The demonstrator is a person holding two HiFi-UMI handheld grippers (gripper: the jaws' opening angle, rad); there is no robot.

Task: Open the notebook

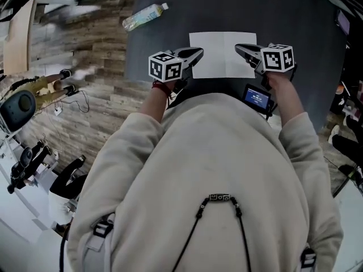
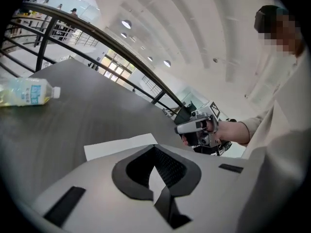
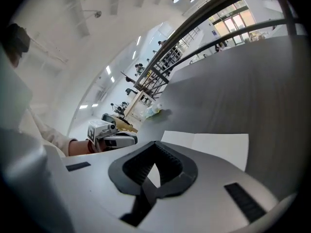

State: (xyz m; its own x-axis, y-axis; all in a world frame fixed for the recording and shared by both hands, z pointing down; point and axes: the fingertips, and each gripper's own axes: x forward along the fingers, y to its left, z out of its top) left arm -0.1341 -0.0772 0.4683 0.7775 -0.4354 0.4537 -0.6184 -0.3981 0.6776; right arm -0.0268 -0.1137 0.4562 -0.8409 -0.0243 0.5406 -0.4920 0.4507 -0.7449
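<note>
The notebook point(image 1: 223, 55) lies open on the dark grey table point(image 1: 300, 27), a flat white spread with a fold down its middle. It also shows as a white sheet in the left gripper view point(image 2: 121, 146) and, with the fold visible, in the right gripper view point(image 3: 214, 147). My left gripper point(image 1: 198, 52) hovers over the notebook's near left corner, jaws together and empty point(image 2: 155, 152). My right gripper point(image 1: 238, 47) hangs above the near right part of the page, shut on nothing point(image 3: 154, 147). The two point toward each other.
A clear plastic bottle point(image 1: 144, 17) with a white cap lies on its side at the table's far left point(image 2: 24, 92). A small device with a lit screen point(image 1: 258, 98) sits by my right wrist. Wooden floor and camera gear point(image 1: 22, 103) are left of the table.
</note>
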